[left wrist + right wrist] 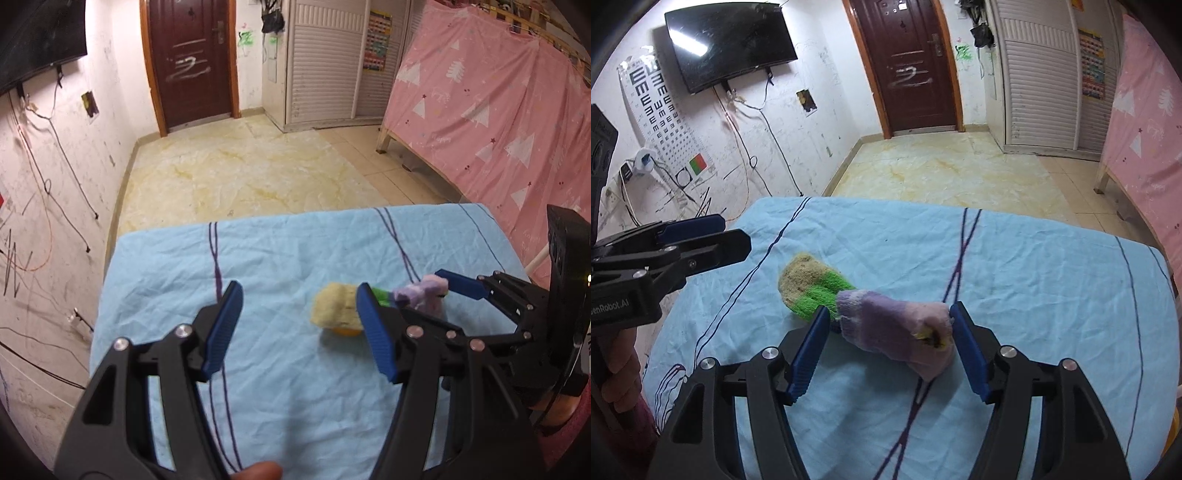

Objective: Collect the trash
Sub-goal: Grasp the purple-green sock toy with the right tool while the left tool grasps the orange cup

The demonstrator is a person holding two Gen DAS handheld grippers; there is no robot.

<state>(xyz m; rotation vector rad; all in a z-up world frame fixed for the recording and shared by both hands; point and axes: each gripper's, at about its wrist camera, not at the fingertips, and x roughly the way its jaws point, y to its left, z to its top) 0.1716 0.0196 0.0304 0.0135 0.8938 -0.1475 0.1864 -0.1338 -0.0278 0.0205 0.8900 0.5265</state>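
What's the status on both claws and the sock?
Left claw open, empty. Right claw open, straddling the sock, pads not pressing. Sock lies on the blue sheet, something yellow inside it. Nothing in the way.

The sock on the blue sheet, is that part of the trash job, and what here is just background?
Part of the job:
striped sock
right gripper, jaws open around it
left gripper, open

Just background:
blue sheet
television
eye chart
door
pink curtain
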